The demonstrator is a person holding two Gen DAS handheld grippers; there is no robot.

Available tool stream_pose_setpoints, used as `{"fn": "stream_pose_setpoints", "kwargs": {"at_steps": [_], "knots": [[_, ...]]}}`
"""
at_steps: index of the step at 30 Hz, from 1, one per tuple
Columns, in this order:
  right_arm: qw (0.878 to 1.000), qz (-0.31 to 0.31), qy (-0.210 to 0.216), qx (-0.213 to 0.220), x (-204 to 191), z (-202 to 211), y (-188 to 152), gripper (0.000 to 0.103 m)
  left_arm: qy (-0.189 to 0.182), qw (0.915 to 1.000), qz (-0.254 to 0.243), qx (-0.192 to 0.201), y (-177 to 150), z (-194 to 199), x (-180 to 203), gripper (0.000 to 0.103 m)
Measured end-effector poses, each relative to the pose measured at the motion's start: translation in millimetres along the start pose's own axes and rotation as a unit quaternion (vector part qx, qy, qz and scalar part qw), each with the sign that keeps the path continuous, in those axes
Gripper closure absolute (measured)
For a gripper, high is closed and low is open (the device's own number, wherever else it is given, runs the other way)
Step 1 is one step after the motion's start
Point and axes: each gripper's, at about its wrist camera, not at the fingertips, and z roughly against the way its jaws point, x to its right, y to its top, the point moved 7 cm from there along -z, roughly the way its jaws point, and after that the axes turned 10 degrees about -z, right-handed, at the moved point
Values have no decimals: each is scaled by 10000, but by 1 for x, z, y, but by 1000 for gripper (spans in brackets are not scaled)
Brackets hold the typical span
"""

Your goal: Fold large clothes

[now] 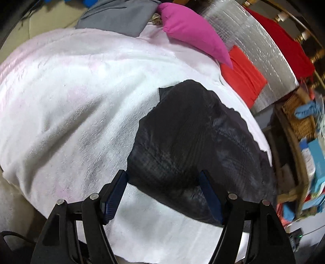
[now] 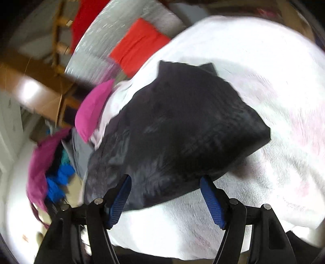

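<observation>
Fleece, white with faint pink patches, covers the work surface as a blanket (image 1: 67,105), and everything else is placed here relative to the black folded garment (image 1: 193,146) lying on it. In the left wrist view, bare blanket stretches to the left of the garment. Beyond that stretch, up and left of the garment, lies a grey cloth (image 1: 119,18). The left gripper (image 1: 164,178) hangs over the garment's near edge with its blue-padded fingers spread wide, nothing between them. Beyond the garment rests a magenta cloth (image 1: 193,32), with an orange-red folded cloth (image 1: 243,79) to its right on a silver quilted sheet (image 1: 262,50). Right of the garment, off the blanket, a wicker basket (image 1: 298,119) holds something blue.

In the right wrist view, motion blur softens the scene. Left of the black garment (image 2: 178,132) sits a heap of purple and blue clothes (image 2: 48,174), then the magenta cloth (image 2: 91,107). The orange-red cloth (image 2: 138,44) lies beyond. The right gripper (image 2: 165,179) is poised at the garment's near edge, fingers wide apart and gripping nothing. White blanket (image 2: 274,85) spreads to the garment's right.
</observation>
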Motion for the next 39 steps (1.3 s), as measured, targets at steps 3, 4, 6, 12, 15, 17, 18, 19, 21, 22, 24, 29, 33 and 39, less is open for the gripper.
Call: {"fn": "stream_pose_setpoints", "kwargs": {"at_steps": [3, 4, 6, 12, 15, 17, 18, 19, 21, 22, 24, 29, 33, 39], "knots": [[9980, -627, 101, -12, 14, -3, 7, 29, 4, 9999, 124, 2, 3, -2, -2, 29], [9967, -808, 52, -14, 19, -3, 8, 29, 32, 9998, 179, 14, 3, -2, -5, 29], [9953, -956, 141, -26, 22, 0, 10, 29, 79, 9996, 283, 42, 3, 0, -9, 29], [9915, -1296, 98, -84, 35, 0, 19, 29, 74, 9998, 28, -193, 0, -7, 0, 29], [9891, -1459, 186, 9, 35, -7, 27, 28, 176, 9995, -31, -250, -1, -13, 8, 25], [9890, -1473, 109, 49, 30, -17, 32, 28, 202, 9996, -1, -204, 2, -14, 10, 25], [9893, -1452, 79, 62, 28, -20, 34, 28, 233, 9996, 11, -160, 4, -15, 11, 25], [9900, -1408, 31, 82, 26, -23, 38, 28, 289, 9995, 0, -87, 6, -17, 10, 25], [9915, -1286, -78, 155, 21, -29, 45, 29, 437, 9989, -126, 61, 14, -21, 14, 26], [9928, -1174, -161, 182, 17, -32, 49, 30, 530, 9982, -262, 138, 19, -24, 18, 28], [9953, -823, -418, 285, 10, -34, 56, 43, 671, 9957, -594, 218, 33, -34, 33, 40], [9946, -39, -791, 673, -18, -41, 77, 56, 737, 9928, -875, 355, 53, -52, 46, 64], [9948, -62, -738, 699, -22, -52, 94, 57, 887, 9891, -1012, 590, 72, -62, 58, 79], [9959, -255, -624, 603, -14, -58, 88, 57, 855, 9924, -713, 523, 81, -66, 51, 82]]}}
